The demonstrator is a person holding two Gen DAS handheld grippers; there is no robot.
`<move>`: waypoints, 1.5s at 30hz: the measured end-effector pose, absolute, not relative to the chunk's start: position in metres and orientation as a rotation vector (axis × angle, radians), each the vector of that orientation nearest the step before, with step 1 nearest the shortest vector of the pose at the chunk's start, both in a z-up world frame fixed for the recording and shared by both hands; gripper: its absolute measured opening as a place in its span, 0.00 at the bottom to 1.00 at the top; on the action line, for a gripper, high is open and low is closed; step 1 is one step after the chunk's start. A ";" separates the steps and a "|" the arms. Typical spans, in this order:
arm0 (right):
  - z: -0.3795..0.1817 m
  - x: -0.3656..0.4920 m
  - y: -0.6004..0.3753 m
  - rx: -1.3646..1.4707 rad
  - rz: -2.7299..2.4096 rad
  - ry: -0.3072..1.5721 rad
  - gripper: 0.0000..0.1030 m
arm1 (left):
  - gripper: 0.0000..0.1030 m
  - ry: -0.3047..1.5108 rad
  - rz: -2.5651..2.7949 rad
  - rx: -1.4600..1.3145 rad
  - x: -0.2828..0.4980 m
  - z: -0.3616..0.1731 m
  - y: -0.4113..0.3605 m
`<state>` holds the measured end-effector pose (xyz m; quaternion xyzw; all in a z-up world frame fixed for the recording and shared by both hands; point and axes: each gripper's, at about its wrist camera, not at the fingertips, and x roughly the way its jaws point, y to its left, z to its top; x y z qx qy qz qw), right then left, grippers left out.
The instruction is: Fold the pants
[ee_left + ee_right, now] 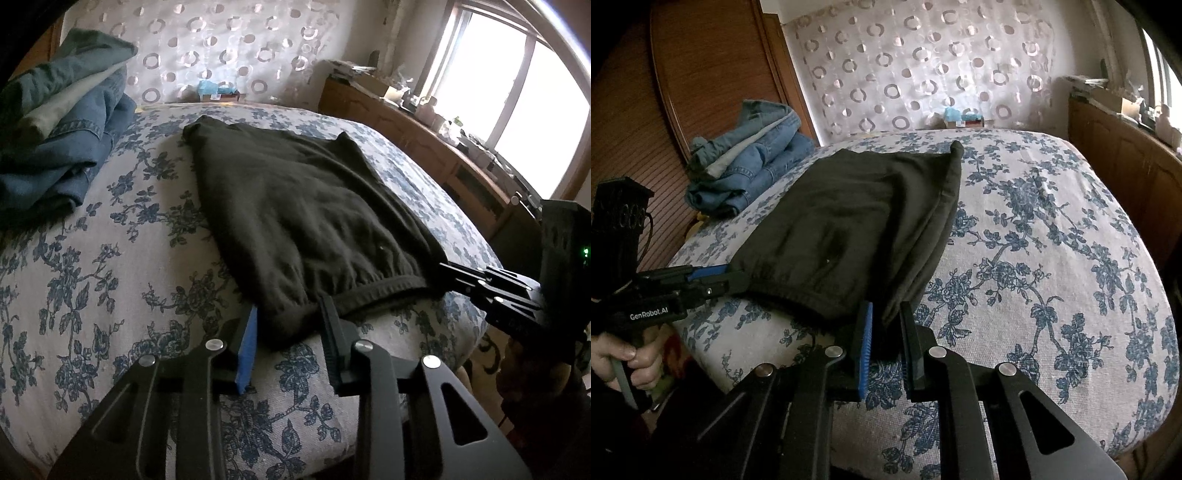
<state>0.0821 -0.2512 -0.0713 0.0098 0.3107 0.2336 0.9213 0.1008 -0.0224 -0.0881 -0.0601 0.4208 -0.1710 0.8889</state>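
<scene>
The dark pants [295, 206] lay flat on the bed [110, 258] w/ the floral cover, already doubled lengthwise by the look of it, waistband end at the near edge, the far end reaching toward the patterned curtain [923, 66]. Both tools were at the waistband, one per corner, prob. so the near end could be lifted evenly and carried over for the next fold. The left hand-held gripper [290, 325] straddled the left corner, fabric bunched between its fingers; the gap looked fairly wide, so whether the pads truly pinched the cloth I couldn't tell. The right hand-held gripper [886, 328] was clenched narrow on the other corner, cloth caught between the blue pad and the black one. A hand [624, 354] held the left tool's grip, seen from the right wrist view. A pile of jeans [750, 155] sat well apart at the far left of the bed, clear of the fold path.
</scene>
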 end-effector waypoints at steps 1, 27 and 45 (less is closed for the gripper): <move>-0.071 0.082 -0.251 0.023 0.479 0.638 0.13 | 0.31 0.874 -0.354 -0.125 0.101 -0.088 -0.023; -0.037 0.044 -0.273 0.065 0.567 0.550 0.09 | 0.12 0.730 -0.422 -0.135 0.062 -0.033 -0.021; -0.020 0.011 -0.287 0.062 0.598 0.495 0.08 | 0.12 0.640 -0.482 -0.127 0.027 0.008 -0.034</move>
